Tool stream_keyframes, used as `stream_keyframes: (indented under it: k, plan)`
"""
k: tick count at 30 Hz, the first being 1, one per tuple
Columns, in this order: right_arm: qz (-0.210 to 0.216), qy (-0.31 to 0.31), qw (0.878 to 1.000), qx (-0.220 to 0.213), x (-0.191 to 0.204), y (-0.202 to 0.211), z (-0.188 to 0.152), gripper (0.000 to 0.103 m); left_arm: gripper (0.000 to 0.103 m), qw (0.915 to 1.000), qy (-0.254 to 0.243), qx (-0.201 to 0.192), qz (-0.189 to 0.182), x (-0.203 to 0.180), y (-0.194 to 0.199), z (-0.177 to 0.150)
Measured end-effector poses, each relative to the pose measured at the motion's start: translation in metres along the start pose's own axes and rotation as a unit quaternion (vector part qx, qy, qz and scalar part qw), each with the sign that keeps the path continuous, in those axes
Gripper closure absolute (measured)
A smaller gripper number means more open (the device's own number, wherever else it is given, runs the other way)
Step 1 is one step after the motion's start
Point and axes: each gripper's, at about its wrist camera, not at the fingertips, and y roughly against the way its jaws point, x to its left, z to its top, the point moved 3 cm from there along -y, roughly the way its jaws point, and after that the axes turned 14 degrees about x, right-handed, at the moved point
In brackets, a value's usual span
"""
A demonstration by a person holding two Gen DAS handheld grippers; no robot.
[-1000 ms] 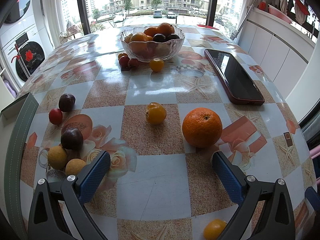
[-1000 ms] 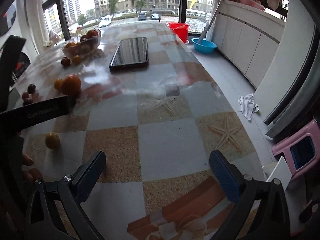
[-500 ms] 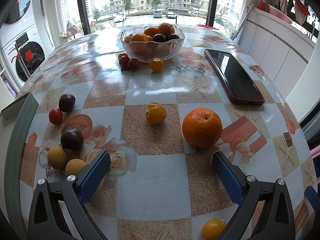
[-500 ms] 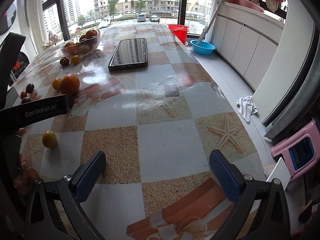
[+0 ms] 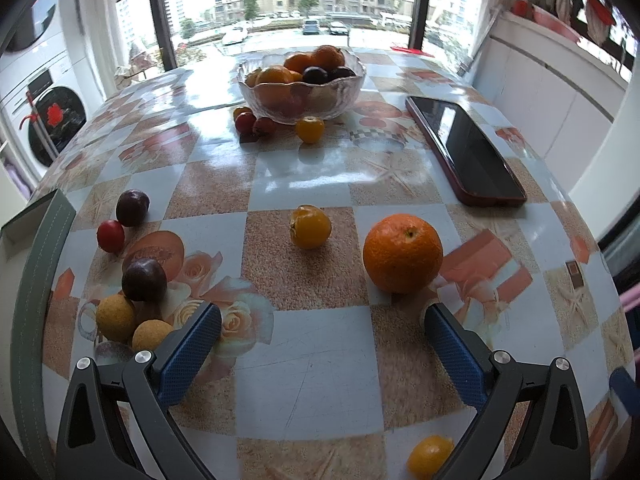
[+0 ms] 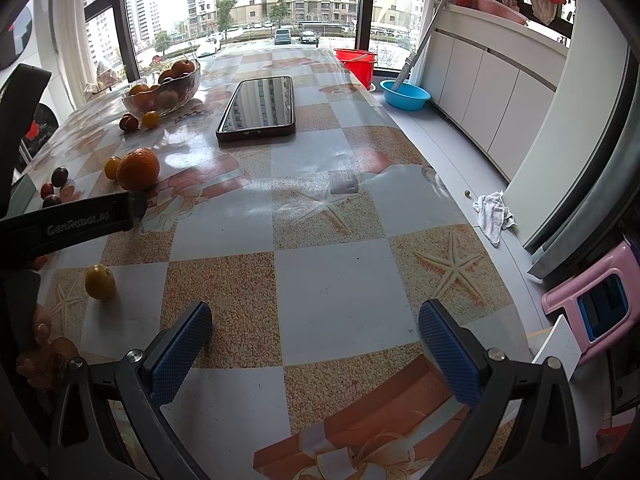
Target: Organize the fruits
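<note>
Both grippers wide apart and empty above the fruit-strewn bench [image 5: 320, 364].

The left gripper [image 5: 322, 334] hangs near the orange [image 5: 403, 253], a small yellow fruit [image 5: 310, 227] left of it; the glass bowl [image 5: 301, 87] (already holding fruit) sits far, the phone [image 5: 464, 150] to the right. The right gripper [image 6: 314, 334] hovers over bare bench, 1 yellow fruit [image 6: 100, 281] to its left.

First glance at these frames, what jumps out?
The big orange sits loose on the checkered table, just ahead of the open left gripper. Behind it, a glass bowl heaped with fruit stands at the far end, and a dark phone lies flat to the right.
</note>
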Motion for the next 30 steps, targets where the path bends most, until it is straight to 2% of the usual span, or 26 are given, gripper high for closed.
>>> stream_keyframes:
  k: [2,6,8,14,19,21,30]
  plan:
    - [-0.001,0.000,1.000,0.000,0.000,0.000,0.000,0.000,0.001,1.0000,-0.004,-0.002,-0.006,0.003,0.011,-0.004]
    - [-0.001,0.000,1.000,0.000,0.000,0.000,0.000,0.000,0.001,0.9984,-0.030,-0.048,0.000,0.013,0.047,-0.013]
    - [-0.001,0.000,1.000,0.000,0.000,0.000,0.000,0.000,0.001,0.9976,-0.039,-0.057,0.002,0.024,0.059,-0.022]
    - [-0.001,0.000,1.000,0.000,0.000,0.000,0.000,0.000,0.001,0.9992,-0.028,-0.023,-0.017,0.076,0.059,-0.060]
    - [-0.001,0.001,1.000,0.000,0.000,0.000,0.000,0.000,0.001,0.9996,-0.028,0.006,0.003,0.108,0.043,-0.088]
    - [-0.001,0.001,1.000,0.000,0.000,0.000,0.000,0.000,0.001,0.9996,-0.021,0.018,0.006,0.119,0.036,-0.092]
    - [-0.001,0.001,1.000,0.000,0.000,0.000,0.001,0.000,0.001,0.9998,-0.015,0.005,0.013,0.143,0.030,-0.085]
